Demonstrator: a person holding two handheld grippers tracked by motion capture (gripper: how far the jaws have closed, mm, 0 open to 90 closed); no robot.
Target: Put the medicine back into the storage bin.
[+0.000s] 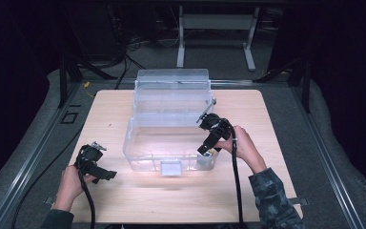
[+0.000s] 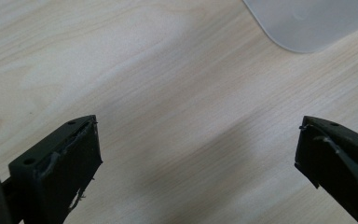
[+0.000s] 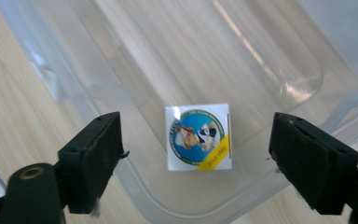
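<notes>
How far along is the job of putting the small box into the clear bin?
Done: the small box lies inside the clear bin, near a corner. In hand: the right gripper hangs above it, jaws open, box free. Left: the bin's lid stands open; the left gripper hangs open over the table.

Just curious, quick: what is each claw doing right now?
Left gripper: open, empty, over the table.
Right gripper: open, above the small box in the clear bin.

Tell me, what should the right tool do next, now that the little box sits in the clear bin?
Probably lift the right tool straight up and out of the clear bin. Its jaws stand wide apart, the small box lies on the bin's floor between them untouched, so it looks released. The left tool waits open over bare table.
</notes>
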